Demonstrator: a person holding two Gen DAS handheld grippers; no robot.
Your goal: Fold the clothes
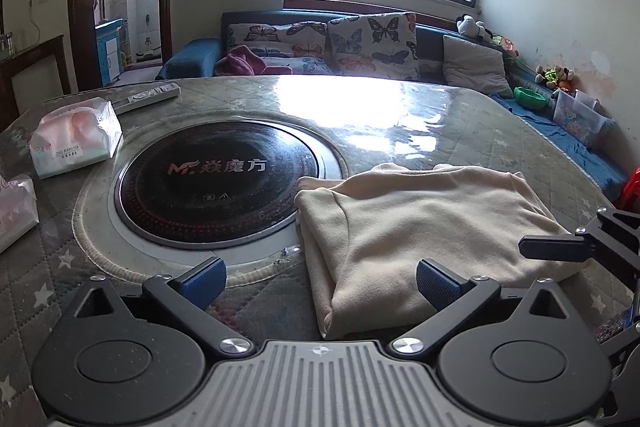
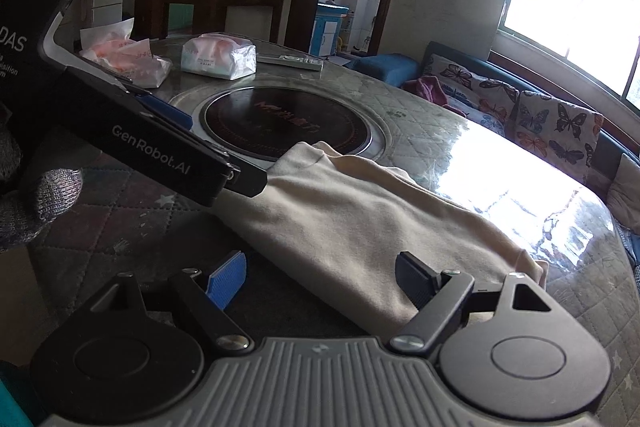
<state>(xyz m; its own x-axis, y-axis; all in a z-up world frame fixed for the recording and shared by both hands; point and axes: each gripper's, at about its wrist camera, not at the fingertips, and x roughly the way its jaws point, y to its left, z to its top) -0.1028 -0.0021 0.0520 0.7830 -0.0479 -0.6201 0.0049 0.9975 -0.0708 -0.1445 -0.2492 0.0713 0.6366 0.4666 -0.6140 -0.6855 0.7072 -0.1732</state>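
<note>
Two blue pads of the left gripper (image 1: 318,283) stand wide apart in the left wrist view, nothing between them; the folded cream garment (image 1: 432,231) lies on the quilted table (image 1: 460,115) at one o'clock, its near corner just inside the right pad. From the right wrist view, the right gripper (image 2: 320,281) also gapes empty, the garment (image 2: 360,219) stretching from twelve to two o'clock, with the left gripper's body at ten o'clock touching its far edge.
</note>
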